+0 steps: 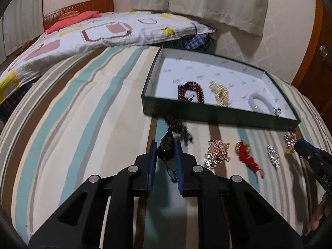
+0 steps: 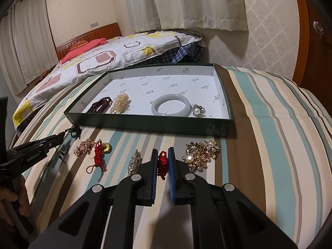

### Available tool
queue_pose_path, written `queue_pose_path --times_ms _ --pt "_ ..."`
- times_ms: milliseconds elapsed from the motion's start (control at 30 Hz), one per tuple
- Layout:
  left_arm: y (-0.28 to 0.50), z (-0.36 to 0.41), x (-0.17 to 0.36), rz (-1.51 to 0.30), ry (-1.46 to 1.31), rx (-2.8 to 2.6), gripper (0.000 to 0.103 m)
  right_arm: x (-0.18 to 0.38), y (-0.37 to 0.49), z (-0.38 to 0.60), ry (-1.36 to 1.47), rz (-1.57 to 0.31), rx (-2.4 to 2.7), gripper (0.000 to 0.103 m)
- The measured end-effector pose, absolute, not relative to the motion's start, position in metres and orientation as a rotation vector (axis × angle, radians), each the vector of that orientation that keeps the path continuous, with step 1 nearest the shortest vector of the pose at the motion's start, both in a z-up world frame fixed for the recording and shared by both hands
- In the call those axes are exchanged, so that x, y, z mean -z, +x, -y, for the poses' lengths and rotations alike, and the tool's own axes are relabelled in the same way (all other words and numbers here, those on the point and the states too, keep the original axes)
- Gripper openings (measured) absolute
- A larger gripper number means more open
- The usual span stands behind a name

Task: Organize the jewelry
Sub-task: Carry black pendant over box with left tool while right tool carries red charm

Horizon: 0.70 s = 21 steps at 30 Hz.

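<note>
A: What does the left gripper [image 1: 165, 148] hold?

B: Its blue pads are closed on a dark beaded strand [image 1: 165, 149], pinched at the large glossy bead. The rest of the strand and its knotted cord trail forward on the bed [image 1: 83, 114] to the near wall of the green tray [image 1: 220, 117].

A: How will that piece handle?

B: Judged light and limp: hard, smooth beads on a soft cord. A single bead may slip or roll between flat pads, so the cord just beside it is probably the surer hold. The hanging end will likely swing and could catch the tray's wall.

A: And the right gripper [image 2: 162, 160]?

B: Closed on a red knotted cord charm [image 2: 162, 164], gripped about its middle with the small loop showing above the pads. The left view shows a gold piece at that gripper's tip, probably the same charm's weight. The cord is soft and compressible and should not slip.

A: The poses?

B: Both grippers lie low and nearly level over the bed, pointing at the tray's near wall, left toward its left end, right nearer its middle.

A: What lies beyond?

B: On the bed between them lie a rose-gold bracelet [image 2: 84, 146], a second red charm [image 2: 99, 155] and a crystal strip [image 2: 133, 161]; a gold pearl cluster [image 2: 200, 154] lies right of the right gripper. The tray already holds a garnet strand [image 2: 99, 104], a pearl strand [image 2: 120, 102], a pale bangle [image 2: 170, 104] and a pearl brooch [image 2: 198, 110].
</note>
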<state>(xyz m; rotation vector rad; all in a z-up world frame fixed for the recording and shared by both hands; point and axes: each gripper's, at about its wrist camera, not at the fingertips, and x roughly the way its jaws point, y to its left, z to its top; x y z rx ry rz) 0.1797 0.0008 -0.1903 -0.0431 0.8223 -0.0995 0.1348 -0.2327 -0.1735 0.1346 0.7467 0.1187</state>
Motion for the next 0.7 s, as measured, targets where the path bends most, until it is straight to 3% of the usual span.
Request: queue_pose_path --times_ms 700 --pt "0.191 0.021 0.104 -0.624 -0.098 0.187 0.017 0.113 0.156 0.245 0.117 -0.576 -0.11 0.01"
